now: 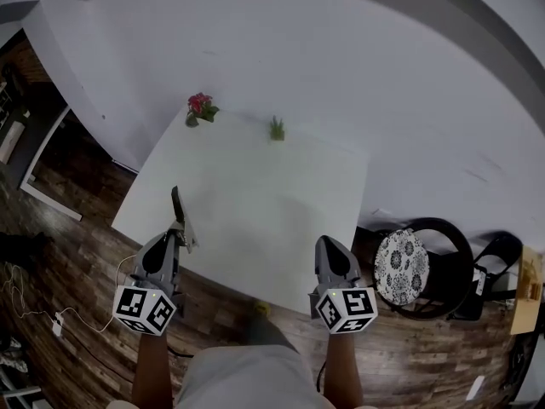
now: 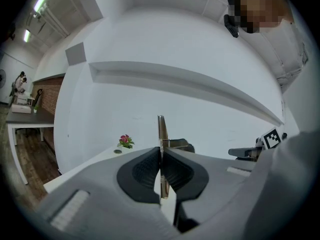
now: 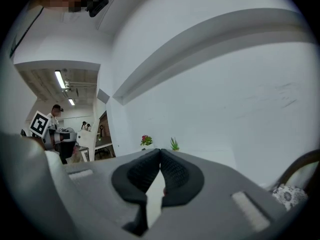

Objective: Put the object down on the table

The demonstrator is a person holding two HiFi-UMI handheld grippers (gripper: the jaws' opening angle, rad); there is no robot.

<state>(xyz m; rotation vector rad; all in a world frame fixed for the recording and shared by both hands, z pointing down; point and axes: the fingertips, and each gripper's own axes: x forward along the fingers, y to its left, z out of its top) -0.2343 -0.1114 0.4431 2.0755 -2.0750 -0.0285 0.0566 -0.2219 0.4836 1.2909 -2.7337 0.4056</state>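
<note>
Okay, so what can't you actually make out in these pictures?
- Thin flat object clamped in the left gripper: edge-on in the left gripper view, small and dark in the head view, so what it is stays unclear.
- Small yellow thing by the table's near edge: too small in the head view to identify.
- Red-flowered plant and green plant: too small in every view to show their pots.

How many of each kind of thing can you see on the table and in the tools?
Red-flowered plant: 1
Green plant: 1
Thin flat object in the left tool: 1
Total: 3
</note>
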